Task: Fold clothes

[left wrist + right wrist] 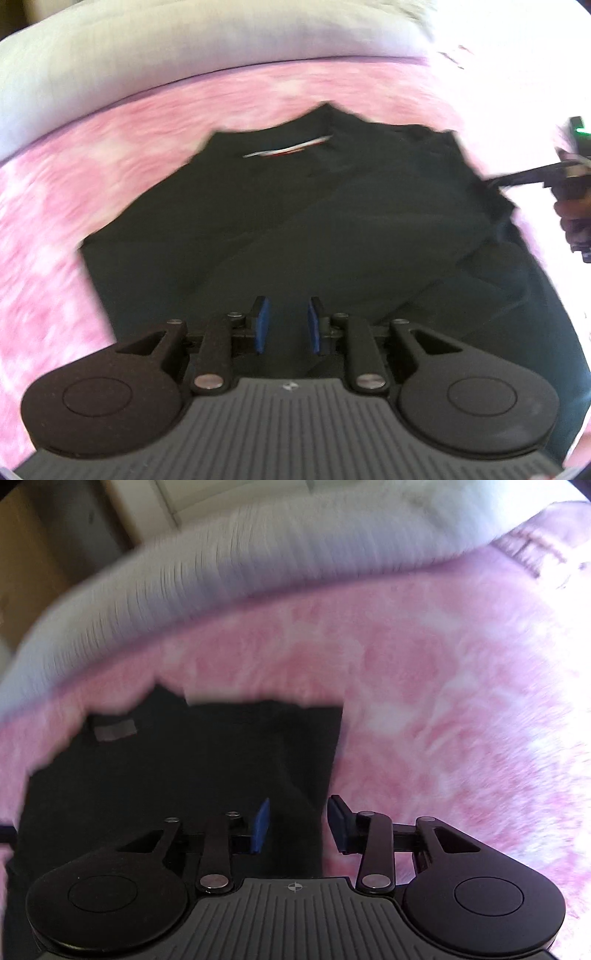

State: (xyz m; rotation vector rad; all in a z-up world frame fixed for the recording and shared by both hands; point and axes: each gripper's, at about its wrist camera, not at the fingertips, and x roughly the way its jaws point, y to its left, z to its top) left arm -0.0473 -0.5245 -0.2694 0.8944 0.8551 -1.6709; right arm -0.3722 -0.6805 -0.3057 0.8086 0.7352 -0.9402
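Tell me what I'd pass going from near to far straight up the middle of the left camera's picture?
Left tongs → dark shirt → its neck label → pink blanket → pale cushion.

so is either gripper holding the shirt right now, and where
Neither. The left gripper is open above the dark shirt with nothing between its blue pads. The right gripper is open over the shirt's side edge, not closed on it.

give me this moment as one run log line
task: fold clothes | left gripper: open, over black shirt | right gripper: open, at shirt's edge | shirt: flat on pink cover
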